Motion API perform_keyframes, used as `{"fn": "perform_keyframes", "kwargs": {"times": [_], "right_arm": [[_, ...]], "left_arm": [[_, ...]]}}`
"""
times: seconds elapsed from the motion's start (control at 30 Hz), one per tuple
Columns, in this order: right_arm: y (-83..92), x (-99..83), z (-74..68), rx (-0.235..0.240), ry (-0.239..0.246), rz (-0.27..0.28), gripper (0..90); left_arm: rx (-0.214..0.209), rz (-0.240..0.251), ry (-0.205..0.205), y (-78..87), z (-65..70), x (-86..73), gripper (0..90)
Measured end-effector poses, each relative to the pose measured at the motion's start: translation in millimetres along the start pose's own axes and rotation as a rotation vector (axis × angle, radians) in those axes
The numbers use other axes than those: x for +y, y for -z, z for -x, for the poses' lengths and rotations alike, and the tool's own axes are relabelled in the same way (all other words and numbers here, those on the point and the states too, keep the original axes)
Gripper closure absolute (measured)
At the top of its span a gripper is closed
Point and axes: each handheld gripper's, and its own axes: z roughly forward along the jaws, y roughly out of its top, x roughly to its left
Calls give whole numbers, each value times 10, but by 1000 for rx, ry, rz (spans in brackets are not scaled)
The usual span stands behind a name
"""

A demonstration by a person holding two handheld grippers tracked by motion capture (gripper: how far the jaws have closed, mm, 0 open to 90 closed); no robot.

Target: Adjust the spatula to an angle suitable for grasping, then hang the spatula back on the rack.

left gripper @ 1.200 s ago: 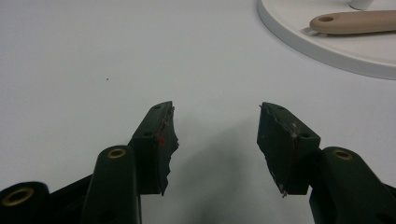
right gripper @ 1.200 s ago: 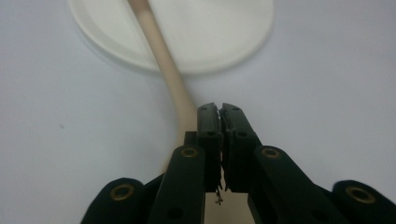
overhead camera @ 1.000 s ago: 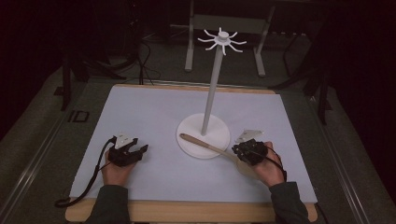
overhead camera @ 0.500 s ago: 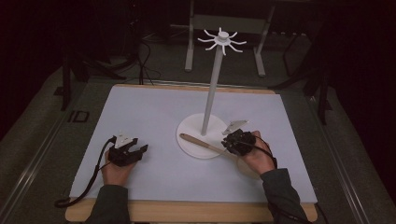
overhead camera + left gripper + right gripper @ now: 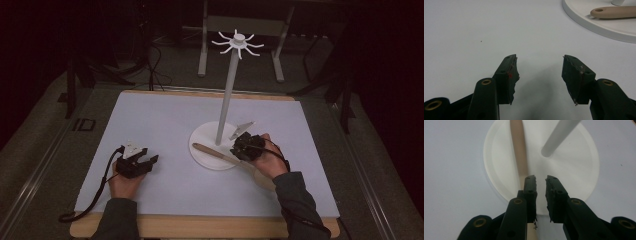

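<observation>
Right tool (image 5: 540,182) now nearer, over spoon (image 5: 520,152)

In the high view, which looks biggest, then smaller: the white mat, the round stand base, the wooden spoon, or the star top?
1. White mat
2. Round stand base; the wooden spoon spans about as much, partly hidden by the right hand, so unsure
3. Star top

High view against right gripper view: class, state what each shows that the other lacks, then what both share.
High view alone: the stand's hook crown, the left gripper, both forearms and the table's wooden edge. Right gripper view alone: the narrow gap between the right gripper jaws, with nothing in it. Shared: the wooden spoon lying across the stand's round base, and the pole.
</observation>
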Motion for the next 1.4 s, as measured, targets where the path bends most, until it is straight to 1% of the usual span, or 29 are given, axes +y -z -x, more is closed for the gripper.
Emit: {"fn": "perform_keyframes", "kwargs": {"times": [0.13, 0.2, 0.33, 0.37, 0.5, 0.67, 0.8, 1.0, 1.07, 1.2, 1.4], "right_arm": [[-40, 56, -12, 11, 16, -21, 777], [-70, 99, -8, 16, 33, -40, 772], [-89, 134, -1, 21, 43, -56, 767], [-103, 159, 2, 28, 54, -70, 766], [-134, 196, 10, 48, 68, -98, 760], [-207, 222, 21, 62, 93, -134, 757], [-276, 243, 4, 77, 92, -166, 753], [-379, 281, -3, 93, 110, -197, 746], [-398, 292, -6, 103, 95, -203, 743], [-440, 312, 1, 112, 105, -222, 735], [-474, 358, 13, 126, 106, -242, 736]], "left_arm": [[-2, 1, 1, 0, -1, 0, 461], [0, -1, -3, 4, 2, -1, 461], [-1, 0, -2, 3, -1, -1, 460], [0, -2, -2, 3, 0, 0, 460], [0, -2, -2, 3, 0, 0, 460], [-1, -1, -2, 4, 0, -1, 460], [-2, 0, -1, 3, 0, -1, 460], [-2, -1, -1, 4, 0, -1, 460], [-1, -2, -3, 3, -1, -1, 460], [-1, -3, -4, 4, 0, -1, 460], [-1, -2, -4, 4, 1, -1, 460]]}}
